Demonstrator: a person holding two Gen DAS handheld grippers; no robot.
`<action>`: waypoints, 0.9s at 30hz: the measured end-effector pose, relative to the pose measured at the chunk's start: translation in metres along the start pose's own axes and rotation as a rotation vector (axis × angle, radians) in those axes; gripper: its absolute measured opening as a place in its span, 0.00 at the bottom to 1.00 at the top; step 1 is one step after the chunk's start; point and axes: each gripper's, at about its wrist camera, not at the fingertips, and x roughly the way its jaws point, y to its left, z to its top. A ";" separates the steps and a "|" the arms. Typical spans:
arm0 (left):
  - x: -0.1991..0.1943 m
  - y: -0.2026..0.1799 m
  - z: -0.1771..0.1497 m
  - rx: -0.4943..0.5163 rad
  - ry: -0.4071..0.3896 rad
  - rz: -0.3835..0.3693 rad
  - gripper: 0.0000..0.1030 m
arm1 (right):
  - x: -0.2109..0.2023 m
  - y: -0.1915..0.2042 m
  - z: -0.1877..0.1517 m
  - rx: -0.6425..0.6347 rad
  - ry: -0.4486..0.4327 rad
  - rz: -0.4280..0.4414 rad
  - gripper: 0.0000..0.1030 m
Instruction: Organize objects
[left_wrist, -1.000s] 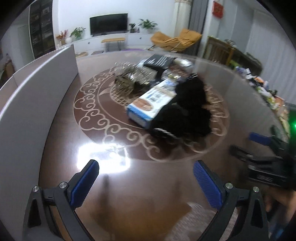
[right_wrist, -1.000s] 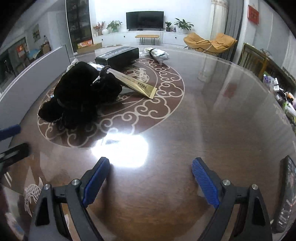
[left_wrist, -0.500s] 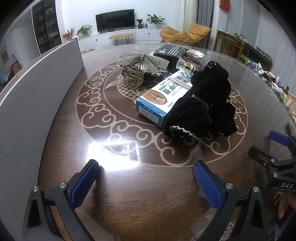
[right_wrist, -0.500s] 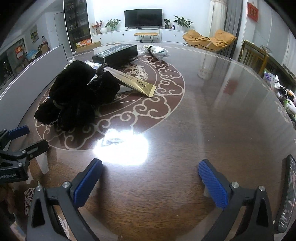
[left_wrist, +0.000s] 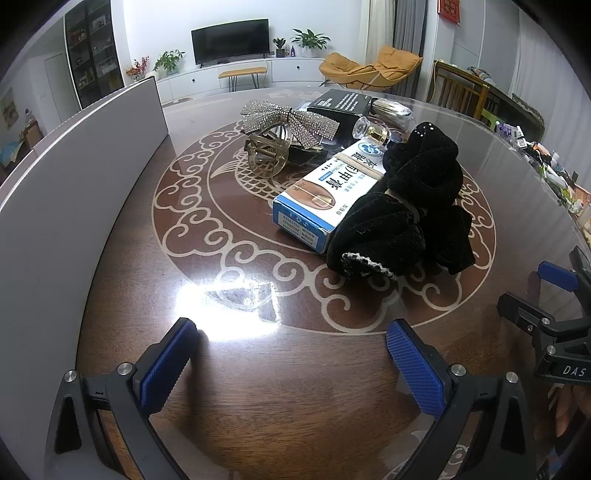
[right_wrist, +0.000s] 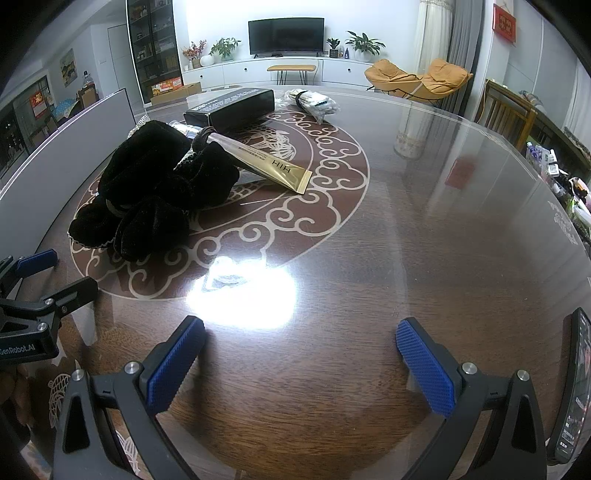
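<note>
Along the left side of the round glass-topped table (left_wrist: 122, 280) stood a plain grey panel (left_wrist: 66, 199), curving away toward the back of the room. Just right of it, near the centre of the table's scroll inlay, lay a clear hair claw (left_wrist: 267, 155) topped with a rhinestone bow (left_wrist: 288, 120). Next came a blue-and-white carton (left_wrist: 325, 194) lying flat, its near end pointing toward the table's edge, and a black velvet scrunchie pile (left_wrist: 406, 214) rested against the carton's right side, partly over it. Behind these sat a long black box (right_wrist: 231, 109) and a small glass bottle with a gold collar (left_wrist: 371, 131). A gold tube (right_wrist: 266, 168) stuck out from under the velvet toward the right, its flat end on the inlay, and a clear packet of pale sticks (right_wrist: 314, 101) lay further back, beside the black box. The left gripper (left_wrist: 291, 363) hovered over bare wood at the near edge with its blue pads spread wide and nothing between them. The right gripper (right_wrist: 301, 360) hung just beside it, to its right, likewise gaping at full width over empty tabletop, well short of the clutter. A small crumpled bit of clear plastic (right_wrist: 225, 275) lay in the lamp glare just beyond both sets of fingers. At the far right edge a dark phone (right_wrist: 570, 391) lay with its screen lit.
</note>
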 end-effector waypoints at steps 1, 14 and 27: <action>0.000 0.000 0.000 0.000 0.000 0.000 1.00 | 0.000 0.000 0.000 0.000 0.000 0.000 1.00; 0.000 0.001 0.001 0.002 -0.001 -0.004 1.00 | 0.000 0.000 0.000 0.000 0.000 0.000 1.00; 0.000 0.001 0.001 0.003 -0.003 -0.004 1.00 | 0.000 0.000 -0.001 0.001 0.000 0.000 1.00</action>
